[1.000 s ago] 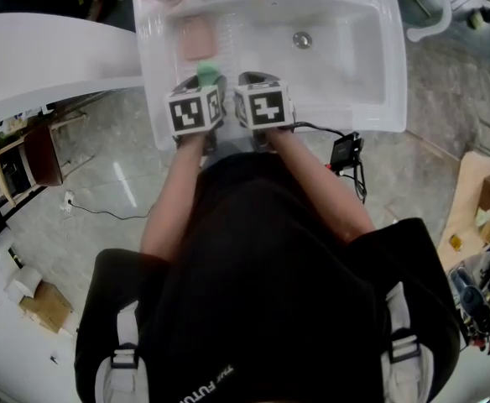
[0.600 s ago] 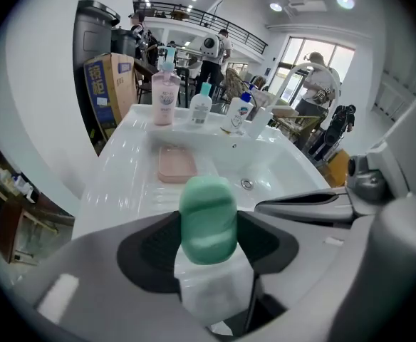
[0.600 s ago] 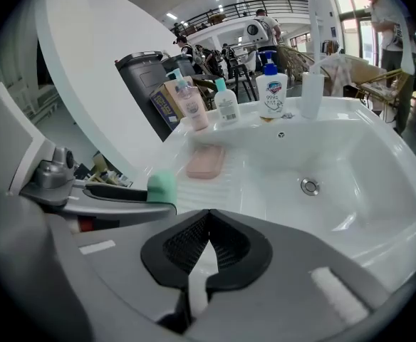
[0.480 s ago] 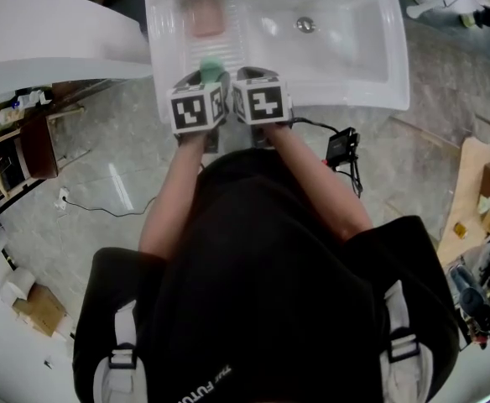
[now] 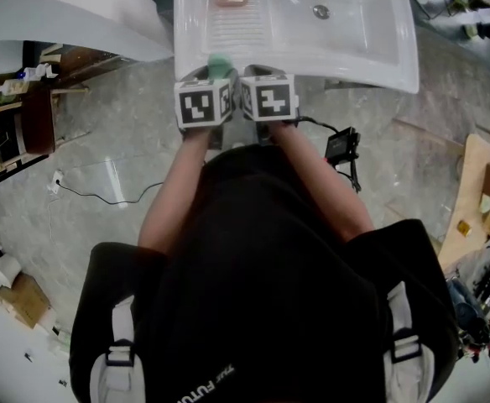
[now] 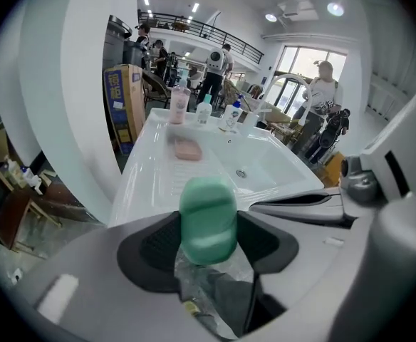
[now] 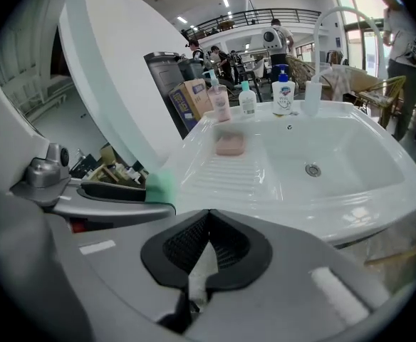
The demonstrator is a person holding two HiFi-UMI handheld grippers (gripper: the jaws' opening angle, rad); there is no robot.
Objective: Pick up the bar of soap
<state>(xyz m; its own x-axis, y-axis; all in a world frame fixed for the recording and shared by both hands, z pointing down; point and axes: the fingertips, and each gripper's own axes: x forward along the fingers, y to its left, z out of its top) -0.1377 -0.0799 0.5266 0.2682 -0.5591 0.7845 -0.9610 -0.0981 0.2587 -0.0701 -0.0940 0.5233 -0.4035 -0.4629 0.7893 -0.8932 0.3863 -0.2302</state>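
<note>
Your left tool (image 6: pixel 208 246) pinches the green bar of soap (image 6: pixel 208 216) across its short width, over the sink's (image 7: pixel 350 148) near edge, while your right tool (image 7: pixel 206 251) is pressed together, empty, and a pink bar (image 7: pixel 230 144) lies farther ahead.

The green bar of soap (image 6: pixel 208 219) is a smooth, rounded oblong with a shallow groove across its face. It stands on end, clamped by its two long sides between the jaws of the left claw (image 6: pixel 209 242), raised over the front edge of the sink (image 5: pixel 358 53). A second, pink bar (image 6: pixel 187 149) lies flat on the ribbed drainboard (image 6: pixel 167 184), farther back and well apart.
</note>
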